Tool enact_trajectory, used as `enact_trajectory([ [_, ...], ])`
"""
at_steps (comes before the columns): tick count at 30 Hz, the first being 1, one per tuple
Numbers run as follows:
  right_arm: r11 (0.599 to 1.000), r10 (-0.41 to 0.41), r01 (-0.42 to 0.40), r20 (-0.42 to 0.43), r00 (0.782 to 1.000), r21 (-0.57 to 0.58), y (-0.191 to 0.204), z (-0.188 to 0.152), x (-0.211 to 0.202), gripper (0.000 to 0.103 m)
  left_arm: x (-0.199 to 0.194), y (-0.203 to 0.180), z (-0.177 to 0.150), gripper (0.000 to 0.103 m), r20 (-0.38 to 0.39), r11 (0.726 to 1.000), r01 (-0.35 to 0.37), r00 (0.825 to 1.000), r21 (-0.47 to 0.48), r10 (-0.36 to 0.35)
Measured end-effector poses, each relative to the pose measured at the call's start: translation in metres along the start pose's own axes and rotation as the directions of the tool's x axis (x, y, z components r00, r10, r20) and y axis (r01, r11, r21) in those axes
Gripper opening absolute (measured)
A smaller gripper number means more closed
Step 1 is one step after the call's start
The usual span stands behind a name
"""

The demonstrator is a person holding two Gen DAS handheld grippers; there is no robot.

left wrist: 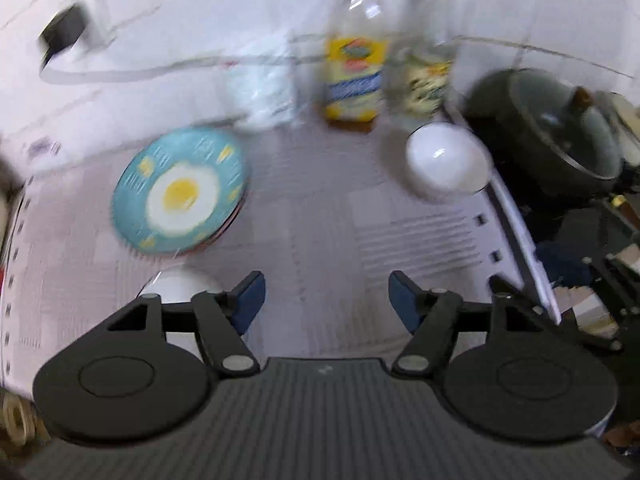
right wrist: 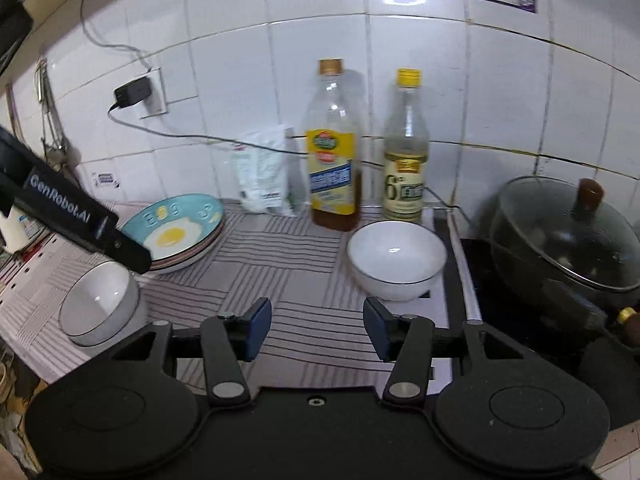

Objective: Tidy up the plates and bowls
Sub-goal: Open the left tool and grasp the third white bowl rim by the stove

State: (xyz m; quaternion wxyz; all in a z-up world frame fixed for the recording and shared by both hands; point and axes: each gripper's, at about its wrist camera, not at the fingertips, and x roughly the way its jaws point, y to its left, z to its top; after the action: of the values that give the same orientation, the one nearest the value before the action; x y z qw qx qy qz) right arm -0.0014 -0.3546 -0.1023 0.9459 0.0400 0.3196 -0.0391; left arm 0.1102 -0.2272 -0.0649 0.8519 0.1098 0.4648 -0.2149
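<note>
A blue plate with a fried-egg print (right wrist: 176, 228) tops a small stack of plates at the back left of the striped cloth; it also shows in the left wrist view (left wrist: 180, 192). A white bowl (right wrist: 396, 260) stands at the right by the stove, seen blurred in the left wrist view (left wrist: 446, 162). A second white bowl (right wrist: 100, 304) stands at the front left, partly hidden behind my left fingers (left wrist: 180, 286). My left gripper (left wrist: 326, 300) is open and empty above the cloth. My right gripper (right wrist: 318, 328) is open and empty, short of the right bowl.
An oil bottle (right wrist: 332, 152), a vinegar bottle (right wrist: 406, 152) and a plastic packet (right wrist: 264, 172) stand against the tiled wall. A lidded dark pot (right wrist: 560, 236) sits on the stove at the right. A charger and cable (right wrist: 132, 92) hang from the wall socket.
</note>
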Motion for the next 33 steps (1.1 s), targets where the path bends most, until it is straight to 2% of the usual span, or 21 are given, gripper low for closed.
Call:
enact_trajectory([
  [2, 1.000, 0.005, -0.005, 0.023, 1.000, 0.025, -0.011, -0.006, 0.002, 0.061, 0.005, -0.011, 0.007, 0.072, 0.018, 0.999, 0.021, 1.000, 0.025, -0.021],
  [5, 0.998, -0.011, 0.010, 0.016, 1.000, 0.059, -0.022, -0.013, 0.013, 0.062, 0.018, -0.027, 0.019, 0.075, 0.023, 0.996, 0.079, 0.996, 0.048, -0.080],
  [8, 0.997, -0.016, 0.014, 0.027, 1.000, 0.074, -0.028, -0.017, 0.024, 0.072, 0.036, -0.041, 0.030, 0.076, 0.042, 0.993, 0.095, 0.994, 0.071, -0.098],
  [11, 0.994, -0.036, 0.034, 0.023, 0.999, 0.101, -0.035, -0.022, 0.042, 0.073, 0.058, -0.052, 0.041, 0.080, 0.060, 0.991, 0.108, 0.992, 0.078, -0.112],
  [15, 0.987, -0.095, 0.094, 0.003, 0.995, 0.131, -0.041, -0.027, 0.072, 0.074, 0.087, -0.057, 0.054, 0.084, 0.069, 0.984, 0.162, 0.983, 0.079, -0.168],
  [18, 0.984, -0.107, 0.106, -0.005, 0.994, 0.142, -0.044, -0.029, 0.091, 0.075, 0.111, -0.059, 0.064, 0.086, 0.072, 0.978, 0.187, 0.978, 0.091, -0.193],
  [20, 0.982, -0.124, 0.124, -0.013, 0.992, 0.141, -0.045, -0.030, 0.105, 0.080, 0.130, -0.059, 0.070, 0.086, 0.062, 0.977, 0.193, 0.978, 0.089, -0.198],
  [21, 0.981, -0.133, 0.134, -0.015, 0.991, 0.137, -0.045, -0.030, 0.111, 0.089, 0.141, -0.058, 0.073, 0.086, 0.059, 0.976, 0.200, 0.977, 0.086, -0.205],
  [23, 0.980, -0.152, 0.151, -0.005, 0.988, 0.131, -0.045, -0.030, 0.120, 0.095, 0.163, -0.054, 0.077, 0.085, 0.043, 0.979, 0.196, 0.979, 0.058, -0.198],
  [28, 0.982, -0.161, 0.159, 0.006, 0.987, 0.106, -0.049, -0.021, 0.142, 0.095, 0.200, -0.043, 0.091, 0.085, -0.012, 0.973, 0.228, 0.973, -0.026, -0.228],
  [33, 0.982, -0.161, 0.161, -0.002, 0.987, 0.100, -0.055, -0.013, 0.157, 0.095, 0.213, -0.051, 0.099, 0.075, -0.043, 0.962, 0.273, 0.962, 0.027, -0.271],
])
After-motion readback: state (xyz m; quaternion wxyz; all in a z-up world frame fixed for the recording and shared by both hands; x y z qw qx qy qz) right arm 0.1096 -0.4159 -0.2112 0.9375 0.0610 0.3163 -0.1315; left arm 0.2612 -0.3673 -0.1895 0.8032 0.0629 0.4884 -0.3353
